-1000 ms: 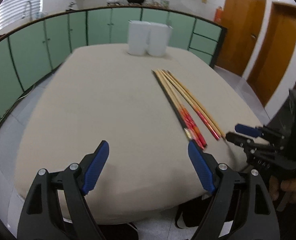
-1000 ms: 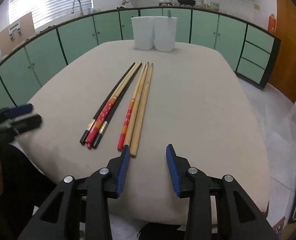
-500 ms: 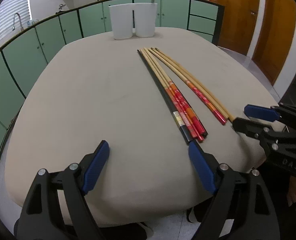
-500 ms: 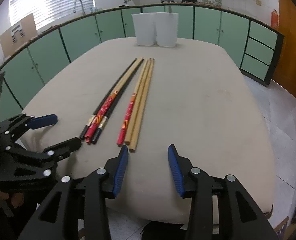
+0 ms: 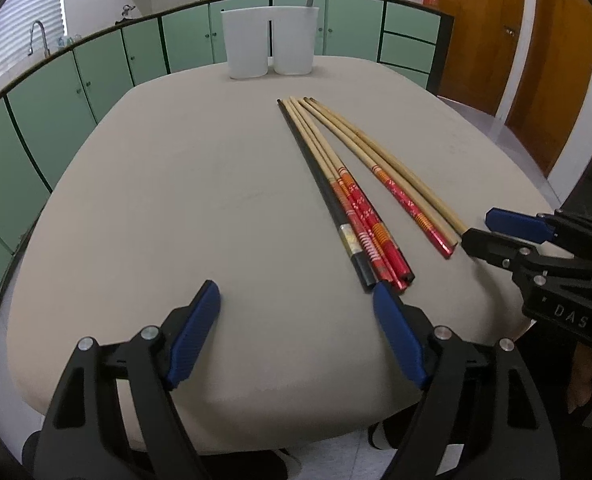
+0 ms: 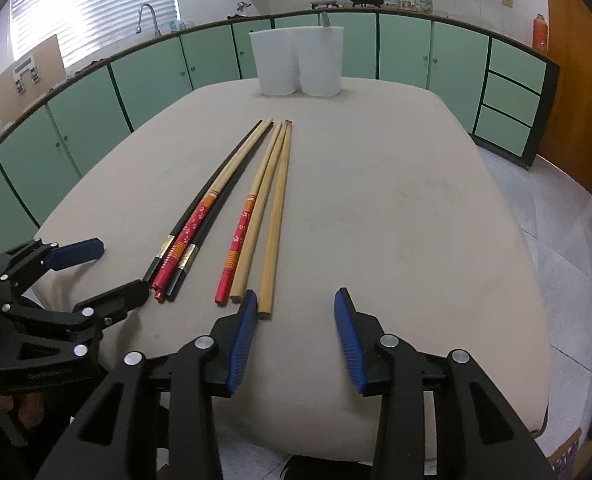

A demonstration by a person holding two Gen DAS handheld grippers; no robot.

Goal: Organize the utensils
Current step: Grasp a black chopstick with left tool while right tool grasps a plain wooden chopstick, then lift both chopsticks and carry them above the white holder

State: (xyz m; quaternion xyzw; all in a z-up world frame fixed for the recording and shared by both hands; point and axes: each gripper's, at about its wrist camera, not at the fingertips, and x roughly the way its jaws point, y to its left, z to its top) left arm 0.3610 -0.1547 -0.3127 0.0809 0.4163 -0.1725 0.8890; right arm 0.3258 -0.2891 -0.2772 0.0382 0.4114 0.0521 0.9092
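Left tool (image 5: pixel 296 294): tilted downward over beige counter (image 5: pixel 200 200), jaws wide apart, empty. Right tool (image 6: pixel 296 304): tilted downward, jaws apart, empty, beside long wooden chopsticks (image 6: pixel 274 220).

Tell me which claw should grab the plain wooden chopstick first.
Right. The right claw is open with its tip beside the plain wooden chopstick; the left claw sits by the black-and-red bundle.

Seven chopsticks (image 6: pixel 276 220) are lying together: two black ones (image 5: pixel 365 272), three red-ended ones (image 6: pixel 238 236) and two plain wooden ones, though the close bundle is making that count unsure. Two white containers (image 6: pixel 278 60) are standing side by side. Two grippers, left gripper (image 5: pixel 296 304) and right gripper (image 6: pixel 294 308), are showing.
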